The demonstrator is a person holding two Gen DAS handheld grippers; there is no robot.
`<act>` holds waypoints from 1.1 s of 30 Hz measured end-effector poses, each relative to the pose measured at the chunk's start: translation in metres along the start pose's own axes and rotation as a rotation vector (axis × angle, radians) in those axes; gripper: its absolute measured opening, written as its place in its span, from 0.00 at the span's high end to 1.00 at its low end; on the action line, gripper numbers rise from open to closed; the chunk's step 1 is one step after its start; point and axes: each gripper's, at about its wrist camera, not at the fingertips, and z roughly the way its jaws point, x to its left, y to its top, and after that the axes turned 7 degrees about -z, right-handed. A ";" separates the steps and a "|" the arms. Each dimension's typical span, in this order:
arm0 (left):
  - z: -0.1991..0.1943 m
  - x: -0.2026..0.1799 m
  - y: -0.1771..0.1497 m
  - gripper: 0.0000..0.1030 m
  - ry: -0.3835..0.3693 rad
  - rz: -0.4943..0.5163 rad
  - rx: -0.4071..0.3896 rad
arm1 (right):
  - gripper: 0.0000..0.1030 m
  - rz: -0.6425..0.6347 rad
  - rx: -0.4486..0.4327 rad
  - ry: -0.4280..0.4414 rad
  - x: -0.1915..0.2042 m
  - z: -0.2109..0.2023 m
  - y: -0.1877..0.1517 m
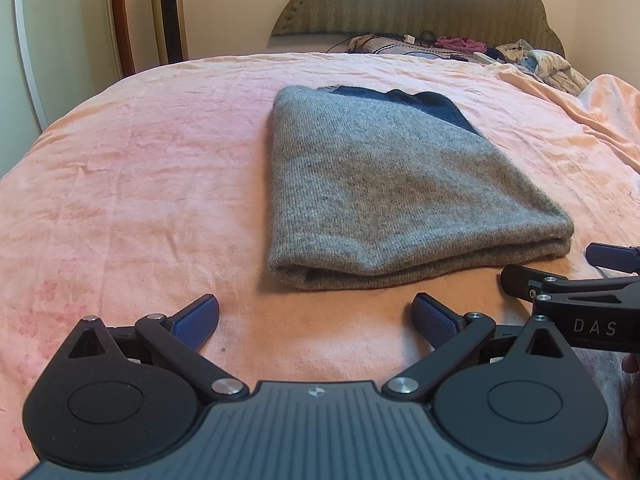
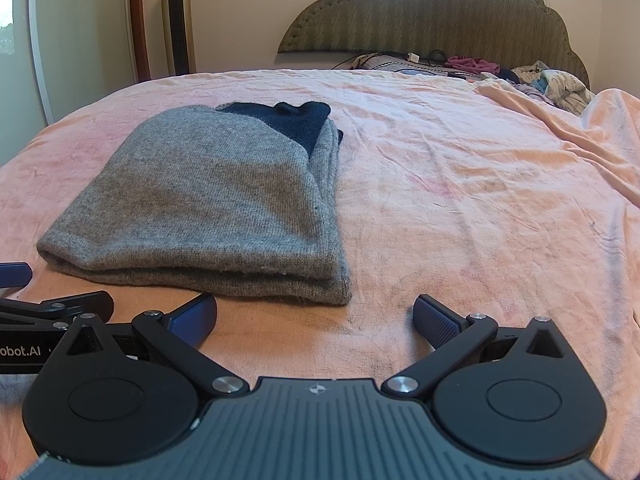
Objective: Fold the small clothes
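Observation:
A grey knit garment (image 1: 384,184) with a dark blue part at its far end lies folded flat on the pink bed cover; it also shows in the right wrist view (image 2: 216,200). My left gripper (image 1: 316,320) is open and empty, just short of the garment's near edge. My right gripper (image 2: 316,320) is open and empty, in front of the garment's near right corner. The right gripper also shows at the right edge of the left wrist view (image 1: 576,280). The left gripper shows at the left edge of the right wrist view (image 2: 48,304).
The pink bed cover (image 1: 140,184) spreads wide on both sides. A padded headboard (image 1: 420,4) stands at the back, with a pile of loose clothes and cables (image 1: 520,56) below it. A tower fan (image 1: 170,12) stands by the wall at the back left.

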 end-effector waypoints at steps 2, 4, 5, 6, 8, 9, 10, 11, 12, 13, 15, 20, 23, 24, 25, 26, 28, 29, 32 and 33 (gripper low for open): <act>-0.001 0.001 0.000 0.00 -0.001 -0.004 0.004 | 0.00 0.000 0.001 0.000 0.000 0.000 0.000; 0.000 0.001 0.002 0.00 -0.002 -0.005 0.013 | 0.00 -0.001 0.007 0.004 0.000 -0.001 0.000; -0.001 0.001 0.003 0.00 -0.002 -0.005 0.020 | 0.00 -0.003 0.015 0.003 0.000 -0.001 0.002; -0.002 0.002 0.004 0.00 -0.005 -0.007 0.029 | 0.00 -0.001 0.028 -0.001 0.000 -0.003 0.003; -0.005 0.004 0.006 0.00 -0.017 -0.025 0.051 | 0.00 0.023 0.036 -0.001 -0.001 -0.009 0.006; -0.007 0.006 0.007 0.00 -0.031 -0.036 0.064 | 0.00 0.034 0.031 0.012 -0.002 -0.013 0.007; -0.010 0.007 0.008 0.00 -0.042 -0.048 0.069 | 0.00 0.045 0.030 0.023 -0.003 -0.016 0.009; -0.013 0.008 0.009 0.00 -0.047 -0.058 0.069 | 0.00 0.055 0.034 0.031 -0.004 -0.019 0.010; -0.016 0.009 0.010 0.00 -0.051 -0.062 0.068 | 0.00 0.060 0.039 0.040 -0.004 -0.020 0.012; -0.018 0.009 0.010 0.00 -0.054 -0.062 0.065 | 0.00 0.064 0.043 0.043 -0.004 -0.021 0.013; -0.025 0.007 0.009 0.00 -0.033 -0.057 0.049 | 0.00 0.077 0.049 0.061 -0.003 -0.023 0.016; -0.031 0.010 0.013 0.00 0.009 -0.065 0.043 | 0.00 0.083 0.051 0.076 0.000 -0.025 0.020; -0.038 0.024 0.021 0.00 0.008 -0.080 0.031 | 0.00 0.093 0.056 0.088 -0.008 -0.028 0.024; -0.042 0.035 0.026 0.00 0.020 -0.089 0.000 | 0.00 0.090 0.041 0.098 -0.017 -0.030 0.027; -0.044 0.045 0.031 0.00 0.033 -0.093 -0.024 | 0.00 0.092 0.025 0.089 -0.027 -0.031 0.031; -0.044 0.057 0.037 0.00 0.047 -0.089 -0.037 | 0.00 0.101 0.012 0.063 -0.040 -0.032 0.034; -0.036 0.084 0.052 0.00 0.079 -0.076 -0.061 | 0.00 0.138 -0.020 0.029 -0.076 -0.028 0.039; -0.031 0.097 0.059 0.00 0.096 -0.068 -0.072 | 0.00 0.155 -0.030 0.010 -0.096 -0.023 0.042; 0.008 0.145 0.089 0.00 0.145 -0.047 -0.076 | 0.00 0.153 0.000 -0.152 -0.151 0.006 0.052; 0.024 0.162 0.097 0.00 0.171 -0.063 -0.061 | 0.00 0.122 0.012 -0.216 -0.168 0.019 0.055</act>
